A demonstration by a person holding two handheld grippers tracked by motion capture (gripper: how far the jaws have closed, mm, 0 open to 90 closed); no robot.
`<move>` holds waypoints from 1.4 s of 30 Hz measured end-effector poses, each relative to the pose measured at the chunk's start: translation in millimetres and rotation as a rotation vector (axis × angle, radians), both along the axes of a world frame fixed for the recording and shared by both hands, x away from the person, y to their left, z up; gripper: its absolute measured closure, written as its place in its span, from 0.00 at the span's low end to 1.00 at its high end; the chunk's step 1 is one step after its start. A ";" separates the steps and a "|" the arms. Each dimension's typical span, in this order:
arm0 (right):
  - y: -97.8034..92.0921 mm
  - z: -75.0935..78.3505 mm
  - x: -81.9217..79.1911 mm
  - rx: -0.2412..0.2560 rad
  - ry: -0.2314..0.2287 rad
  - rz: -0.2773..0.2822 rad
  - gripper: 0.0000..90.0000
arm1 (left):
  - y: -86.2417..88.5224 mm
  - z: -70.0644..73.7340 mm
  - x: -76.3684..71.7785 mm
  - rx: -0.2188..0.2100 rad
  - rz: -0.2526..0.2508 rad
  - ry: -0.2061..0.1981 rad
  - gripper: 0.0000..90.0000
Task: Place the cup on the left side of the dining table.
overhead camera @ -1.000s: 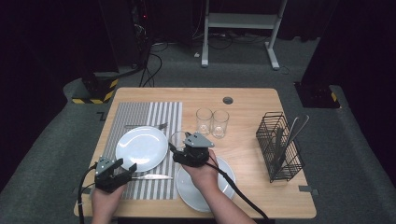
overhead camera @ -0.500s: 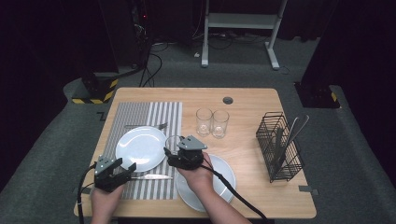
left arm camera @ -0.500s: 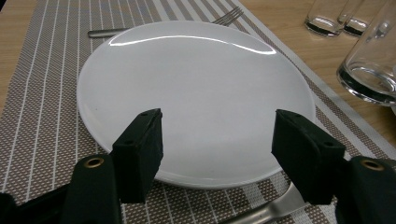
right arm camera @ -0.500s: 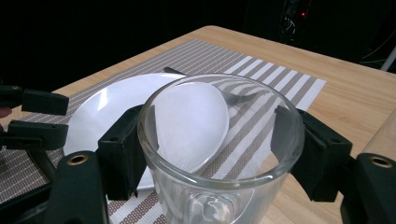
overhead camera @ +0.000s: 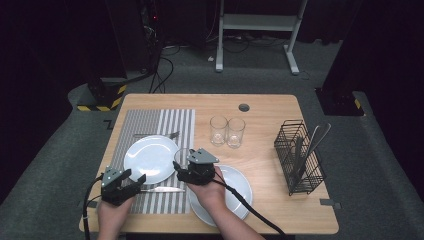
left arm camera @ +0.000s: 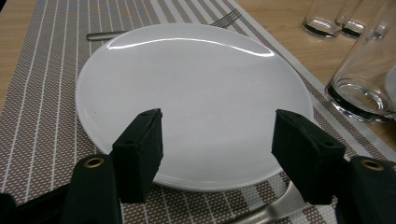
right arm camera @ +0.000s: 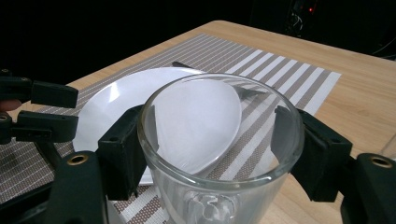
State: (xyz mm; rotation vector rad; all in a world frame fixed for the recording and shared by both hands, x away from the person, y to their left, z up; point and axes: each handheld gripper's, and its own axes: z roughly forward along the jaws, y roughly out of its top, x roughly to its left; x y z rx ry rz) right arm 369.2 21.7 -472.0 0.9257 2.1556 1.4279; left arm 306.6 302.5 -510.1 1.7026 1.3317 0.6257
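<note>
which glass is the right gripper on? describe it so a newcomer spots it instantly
Start at the striped placemat on the table's left half. At its right edge, just right of the white plate, a clear glass stands between the right gripper jaws. Unlike the two glasses paired mid-table, it stands alone, and a gripper grips it.

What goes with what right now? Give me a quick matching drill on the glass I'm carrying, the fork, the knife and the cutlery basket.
1. glass
2. fork
3. knife
4. cutlery basket

a. on the placemat, beyond the plate
b. near the table's right edge
c. between the right gripper's jaws
d. on the placemat, on the person's side of the plate

Pairs: 1-c, 2-a, 3-d, 4-b
</note>
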 end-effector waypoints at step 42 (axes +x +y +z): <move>15.7 -10.7 -5.8 -0.037 0.019 0.046 0.32 | 1.5 0.0 -1.1 -0.005 0.000 0.001 0.38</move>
